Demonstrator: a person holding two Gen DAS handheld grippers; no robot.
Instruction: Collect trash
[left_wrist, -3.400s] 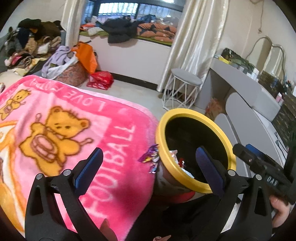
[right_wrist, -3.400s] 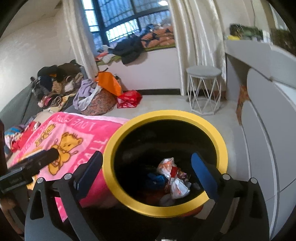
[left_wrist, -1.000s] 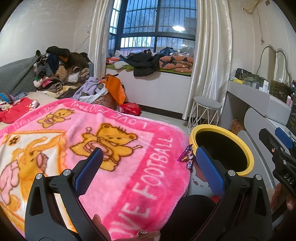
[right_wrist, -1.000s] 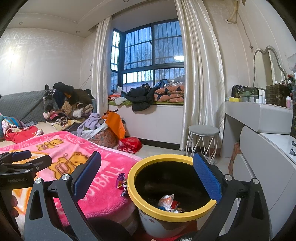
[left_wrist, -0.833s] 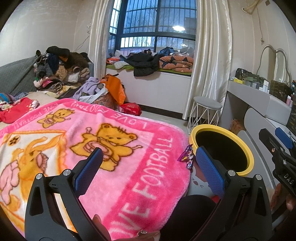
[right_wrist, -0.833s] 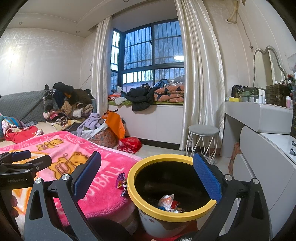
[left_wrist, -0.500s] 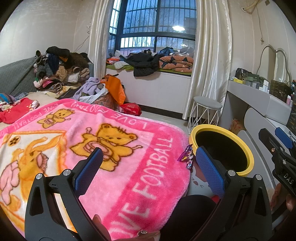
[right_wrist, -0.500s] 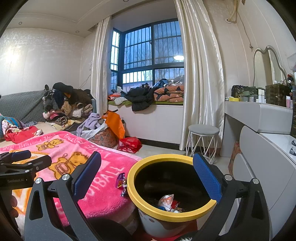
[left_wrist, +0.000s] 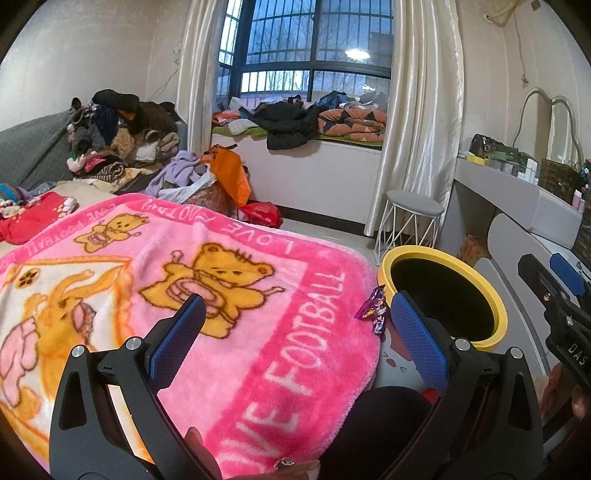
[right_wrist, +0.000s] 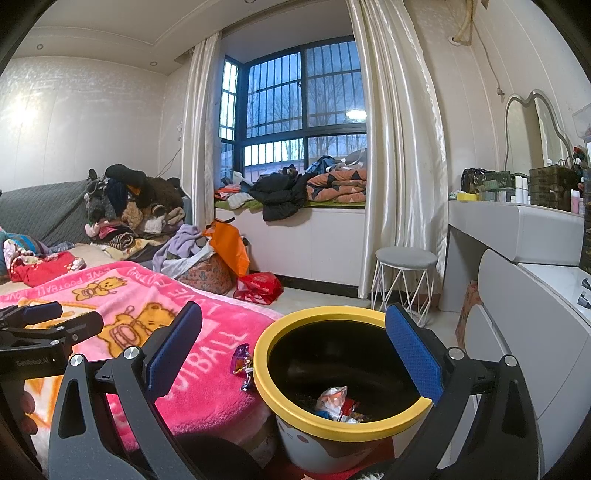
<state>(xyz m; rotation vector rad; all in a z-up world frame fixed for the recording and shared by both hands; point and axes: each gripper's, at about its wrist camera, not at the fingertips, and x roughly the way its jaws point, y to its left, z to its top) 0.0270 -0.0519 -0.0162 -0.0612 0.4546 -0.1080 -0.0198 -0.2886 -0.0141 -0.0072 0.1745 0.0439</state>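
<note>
Both tools, left tool (left_wrist: 295, 332) & right tool (right_wrist: 293, 345), wide open, empty, bin (right_wrist: 332, 430) bottom cut off, wrapper (left_wrist: 375, 314) partly hidden.

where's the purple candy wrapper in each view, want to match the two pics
Left wrist view: the purple candy wrapper lies at the right edge of the pink blanket, just left of the right finger's blue pad.
Right wrist view: the wrapper sits lower centre-left, on the blanket's edge against the bin.
Shared landmark: the yellow-rimmed trash bin, immediately right of the wrapper in both views.
</note>
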